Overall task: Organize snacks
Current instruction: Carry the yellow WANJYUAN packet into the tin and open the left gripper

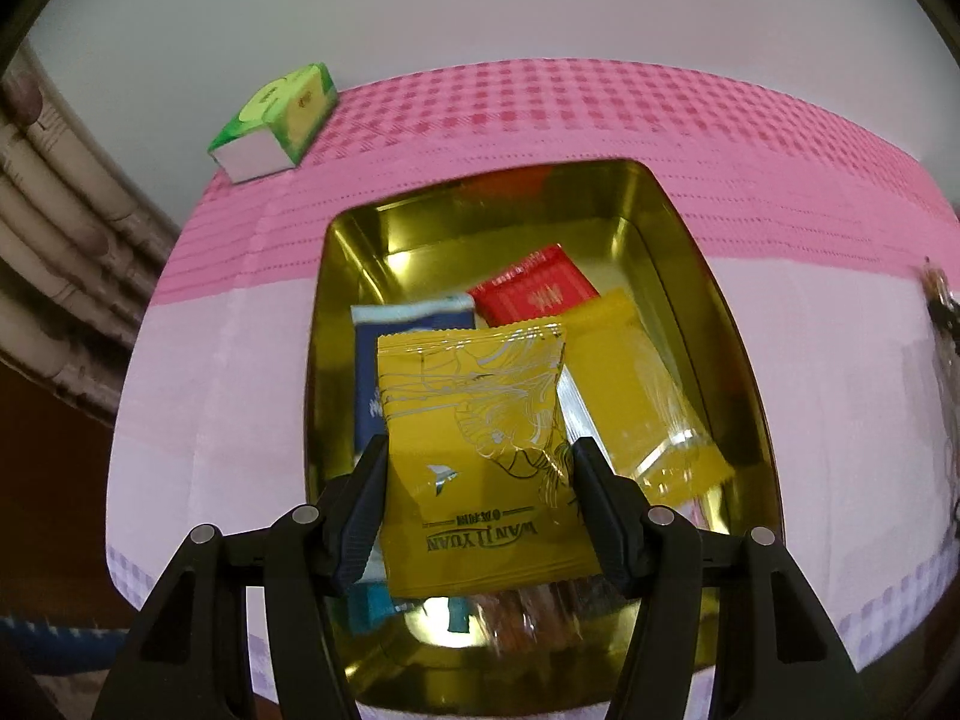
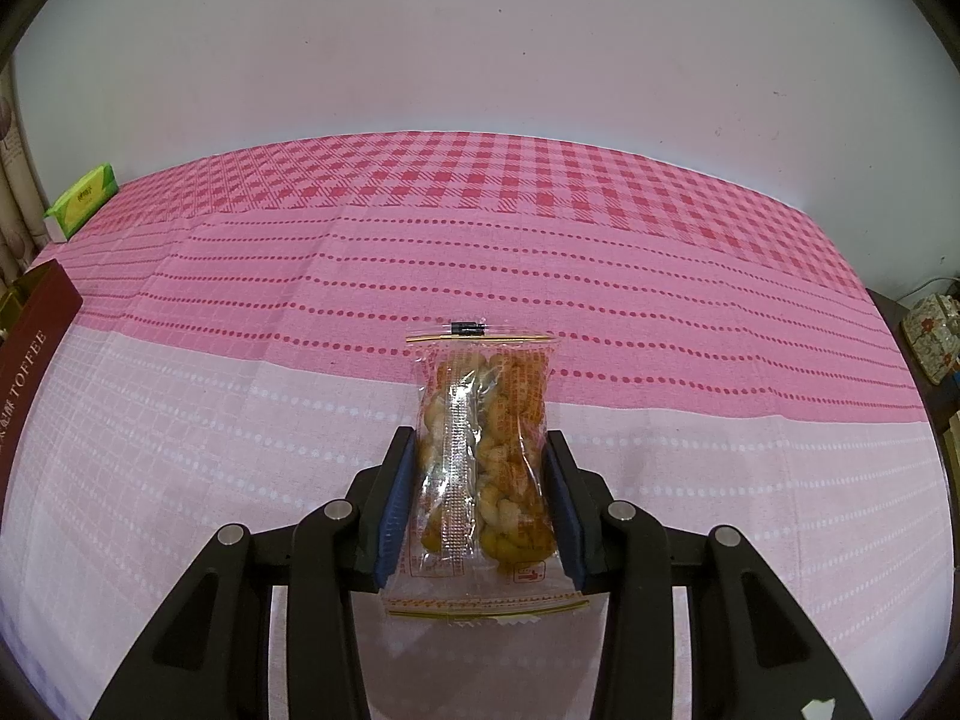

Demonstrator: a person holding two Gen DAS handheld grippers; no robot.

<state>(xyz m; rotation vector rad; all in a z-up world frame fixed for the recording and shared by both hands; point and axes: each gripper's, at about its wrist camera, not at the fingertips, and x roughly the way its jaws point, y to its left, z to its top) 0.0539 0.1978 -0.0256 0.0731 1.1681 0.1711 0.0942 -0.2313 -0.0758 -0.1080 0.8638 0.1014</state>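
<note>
In the left wrist view my left gripper [image 1: 477,468] is shut on a yellow snack packet [image 1: 480,450] and holds it over the open gold tin [image 1: 738,360]. Inside the tin lie a red packet [image 1: 534,291], a blue packet [image 1: 384,360], another yellow packet [image 1: 636,396] and a clear wrapped snack [image 1: 528,612]. In the right wrist view my right gripper [image 2: 483,468] is shut on a clear bag of peanuts [image 2: 486,450], held above the pink tablecloth [image 2: 420,240]. The tin's dark red side [image 2: 30,348], lettered TOFFEE, shows at the left edge.
A green tissue pack [image 1: 276,120] lies at the table's far left corner, also seen as the green tissue pack [image 2: 81,201] from the right wrist. A wall stands behind the table. Patterned boxes [image 2: 933,336] stand off the table's right end. Pipes [image 1: 60,240] run left of the table.
</note>
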